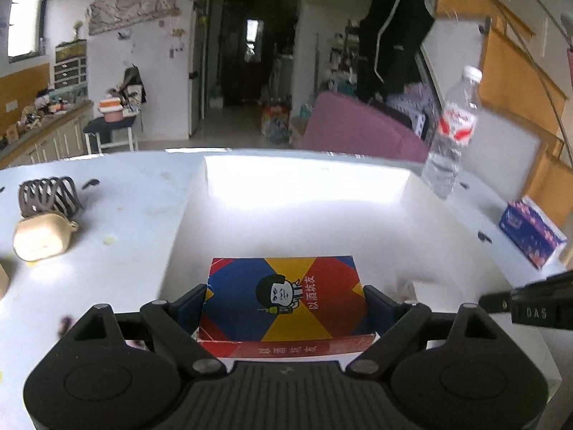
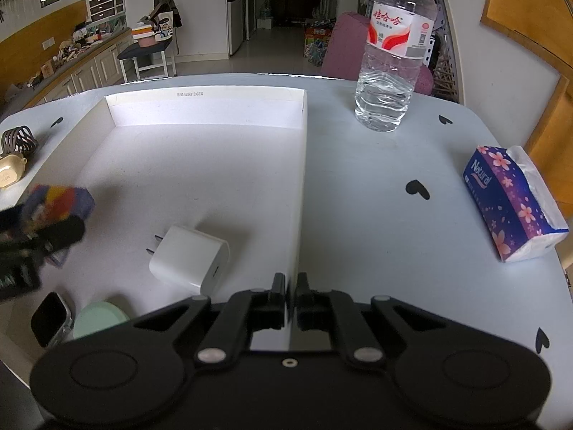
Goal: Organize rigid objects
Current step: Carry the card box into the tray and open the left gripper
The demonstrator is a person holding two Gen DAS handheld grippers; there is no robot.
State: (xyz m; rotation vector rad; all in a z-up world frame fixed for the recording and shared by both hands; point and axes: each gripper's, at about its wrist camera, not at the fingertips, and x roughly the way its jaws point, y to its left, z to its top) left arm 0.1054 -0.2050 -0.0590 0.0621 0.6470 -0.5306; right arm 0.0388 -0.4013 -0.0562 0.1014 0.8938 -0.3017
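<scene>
Left gripper [image 1: 285,299]: my fingers [image 1: 189,299] are clamped on the sides of a card box [image 1: 286,297], the one with red, blue and yellow panels and a cartoon face on top. I'm holding it over the inside of the white tray [image 1: 308,175], near end. In the right wrist view the same box [image 2: 59,199] shows blurred at the left edge, above the tray floor.

Right gripper [image 2: 293,286]: fingers [image 2: 277,286] together on the tray's right wall [image 2: 302,193], one each side of the thin edge, pinching it near the front corner.

Inside the tray, right wrist view: white charger plug [image 2: 189,258] lying on its side, prongs pointing left, just left of my right gripper. Closer to the near-left corner, a mint-green round item [image 2: 98,319] and a dark-screened smartwatch [image 2: 50,319] sit side by side; I can't tell if they touch. Rest of the tray floor is bare.

Outside the tray on the counter [image 2: 376,186]: clear water bottle [image 2: 395,53] with a red and white label stands upright past the tray's far-right corner. Tissue pack [image 2: 512,204], blue-purple with pink flowers, lies well to the right. On the left side, a brown hair claw [image 1: 48,195] and a beige earbud case [image 1: 43,238] sit next to each other, apparently touching. Small black heart marks are printed on the counter.
</scene>
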